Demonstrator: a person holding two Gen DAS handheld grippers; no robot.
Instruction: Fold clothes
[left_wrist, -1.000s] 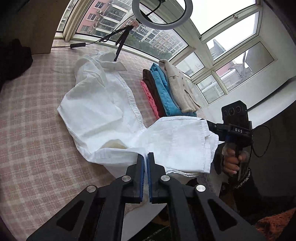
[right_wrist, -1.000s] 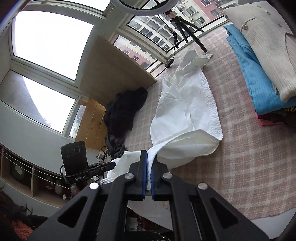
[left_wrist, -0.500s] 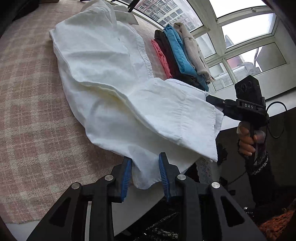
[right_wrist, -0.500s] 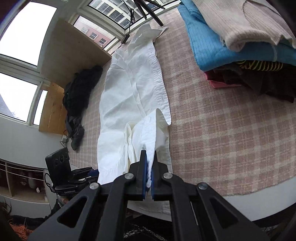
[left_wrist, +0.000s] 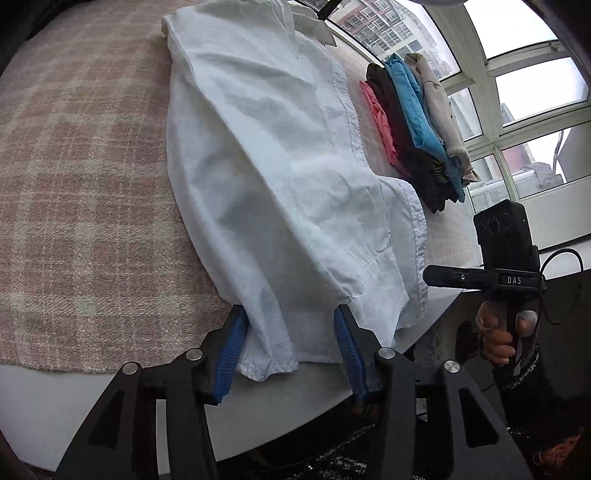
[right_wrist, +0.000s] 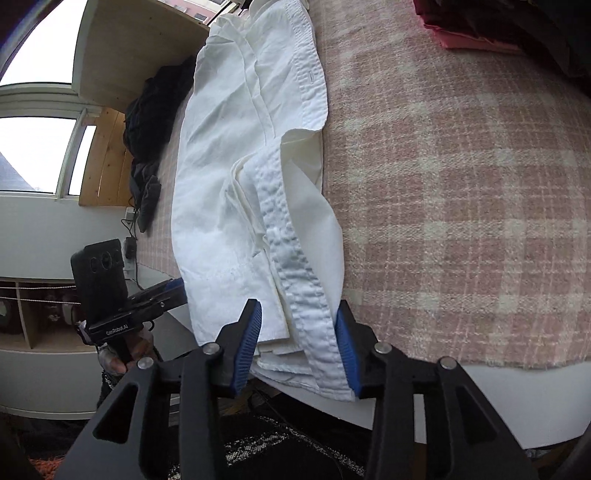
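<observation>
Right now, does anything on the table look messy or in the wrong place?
Yes. The white shirt lies rumpled, and its near end droops over the table edge between the open fingers. The folded pile beside it looks neat.

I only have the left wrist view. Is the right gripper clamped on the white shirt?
Observer: No. The right gripper has just been opening its jaws, and the white shirt lies loose between them, stitched band included.
Operator: Anything unfolded that I can't see?
Observer: Yes, a dark heap of clothes lies past the shirt's left edge, against a wooden panel.
</observation>
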